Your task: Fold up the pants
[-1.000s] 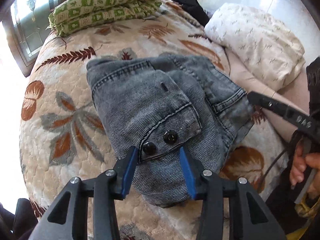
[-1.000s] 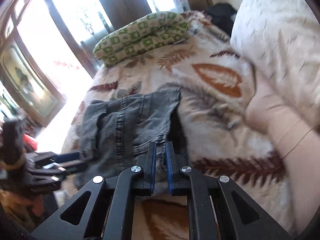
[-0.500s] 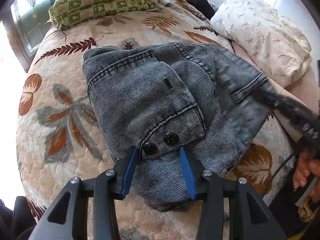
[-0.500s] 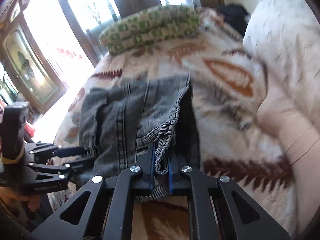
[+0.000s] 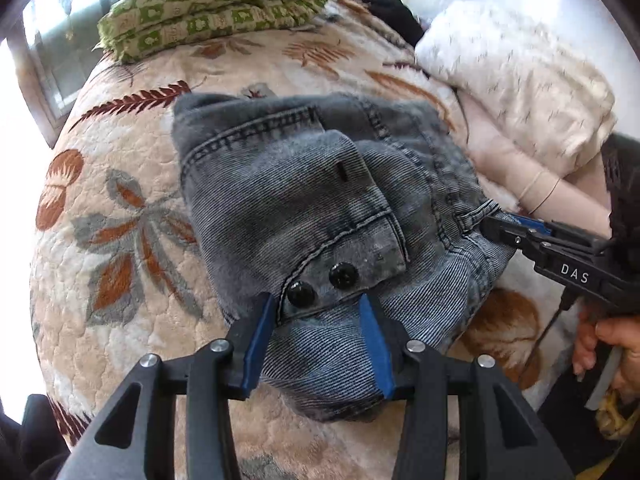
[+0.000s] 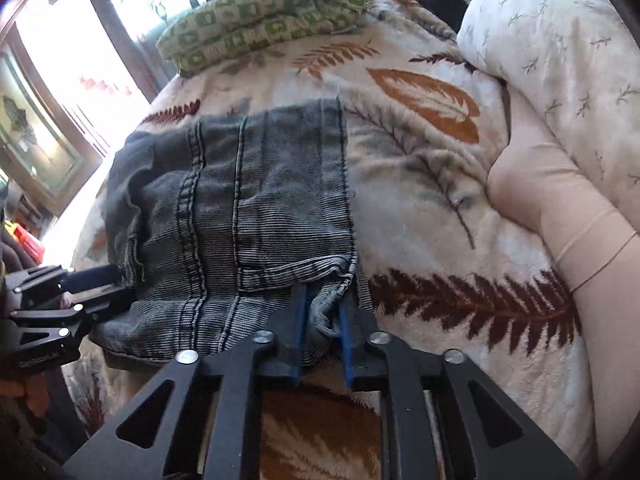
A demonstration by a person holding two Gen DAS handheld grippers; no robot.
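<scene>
Pants lie folded on leaf-patterned blanket.

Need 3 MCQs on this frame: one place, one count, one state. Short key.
1. Where does the green checked bedding lie?
A. far end of the bed
B. on the jeans
C. on the floor

2. How many black buttons show on the jeans?
A. one
B. two
C. four

3. What is the left gripper doing?
A. shut beside the jeans
B. open, straddling the button corner
C. holding the pillow

Key: 1 A, it lies beyond the jeans near the window; 2 B, a pair sits side by side; 3 B, blue pads apart with fabric between.
</scene>
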